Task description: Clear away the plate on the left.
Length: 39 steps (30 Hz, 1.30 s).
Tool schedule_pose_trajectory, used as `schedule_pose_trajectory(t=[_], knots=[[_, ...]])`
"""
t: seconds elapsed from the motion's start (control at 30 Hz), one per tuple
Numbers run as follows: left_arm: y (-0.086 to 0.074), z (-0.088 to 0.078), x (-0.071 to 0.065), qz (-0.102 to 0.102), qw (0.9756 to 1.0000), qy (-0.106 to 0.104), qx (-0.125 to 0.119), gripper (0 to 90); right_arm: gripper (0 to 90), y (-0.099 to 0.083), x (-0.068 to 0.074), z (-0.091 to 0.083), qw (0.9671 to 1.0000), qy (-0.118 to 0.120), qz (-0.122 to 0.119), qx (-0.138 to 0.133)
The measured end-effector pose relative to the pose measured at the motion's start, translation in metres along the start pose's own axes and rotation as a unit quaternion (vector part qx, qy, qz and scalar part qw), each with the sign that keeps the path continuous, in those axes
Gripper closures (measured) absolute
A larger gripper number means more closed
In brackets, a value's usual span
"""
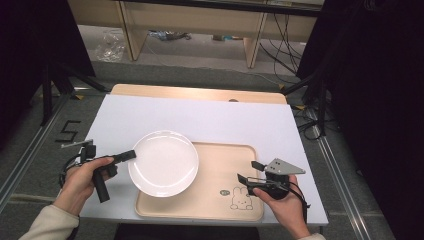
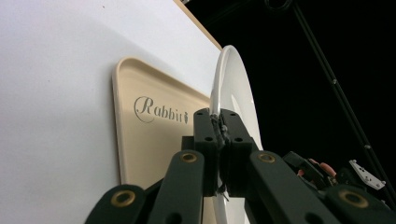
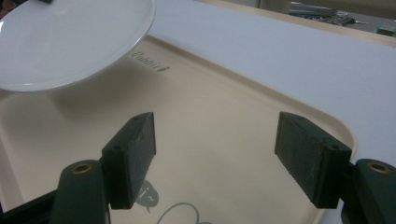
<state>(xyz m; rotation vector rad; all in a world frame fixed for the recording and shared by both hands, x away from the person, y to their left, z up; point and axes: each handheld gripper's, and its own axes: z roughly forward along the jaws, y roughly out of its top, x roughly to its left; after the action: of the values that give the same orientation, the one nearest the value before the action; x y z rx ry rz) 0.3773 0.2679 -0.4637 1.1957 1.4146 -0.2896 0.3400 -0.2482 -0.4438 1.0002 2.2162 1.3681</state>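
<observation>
A round white plate (image 1: 163, 162) hangs over the left part of a beige tray (image 1: 220, 170), lifted off it. My left gripper (image 1: 131, 155) is shut on the plate's left rim; in the left gripper view the plate (image 2: 236, 88) stands edge-on between the pinched pads (image 2: 220, 140). The tray (image 2: 144, 144) carries the word "Rabbit" and a rabbit drawing (image 1: 241, 199). My right gripper (image 1: 248, 171) stands open above the tray's right end, nothing between its pads (image 3: 133, 154). In the right gripper view the plate (image 3: 70, 42) floats above the tray (image 3: 210, 121) and casts a shadow on it.
The tray lies on a white sheet (image 1: 200, 117) that covers a wooden table (image 1: 200, 92). Beyond the table stand wooden furniture legs (image 1: 252, 42) and floor cables (image 1: 285, 45). Dark stands (image 1: 50, 85) flank both sides.
</observation>
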Motion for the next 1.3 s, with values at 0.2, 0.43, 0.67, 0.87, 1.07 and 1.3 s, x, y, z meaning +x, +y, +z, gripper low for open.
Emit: schedule_pose_trajectory(t=[0.2, 0.43, 0.67, 0.87, 1.07, 1.3], knots=[[-0.001, 0.002, -0.001, 0.001, 1.0, 0.0, 0.003, 86.1, 30.0, 0.0, 0.0, 0.0, 1.0, 0.0, 0.0, 0.0], [-0.002, 0.006, -0.003, -0.003, 1.0, 0.001, 0.007, 86.1, 30.0, 0.0, 0.0, 0.001, 1.0, 0.0, 0.001, -0.004], [-0.004, 0.009, -0.003, 0.001, 1.0, -0.006, 0.006, 86.2, 30.0, 0.0, -0.001, -0.001, 0.9999, -0.009, -0.006, -0.003], [-0.006, 0.013, -0.005, -0.001, 0.9999, -0.002, 0.013, 86.3, 30.0, 0.0, -0.001, 0.0, 0.9999, -0.009, -0.006, -0.003], [-0.007, 0.016, -0.006, -0.001, 0.9999, -0.005, 0.015, 86.5, 30.0, 0.0, -0.001, 0.0, 0.9999, -0.008, -0.006, -0.003], [-0.008, 0.02, -0.006, 0.0, 0.9998, -0.002, 0.019, 86.5, 30.0, 0.0, -0.001, 0.0, 0.9999, -0.008, -0.006, -0.004]])
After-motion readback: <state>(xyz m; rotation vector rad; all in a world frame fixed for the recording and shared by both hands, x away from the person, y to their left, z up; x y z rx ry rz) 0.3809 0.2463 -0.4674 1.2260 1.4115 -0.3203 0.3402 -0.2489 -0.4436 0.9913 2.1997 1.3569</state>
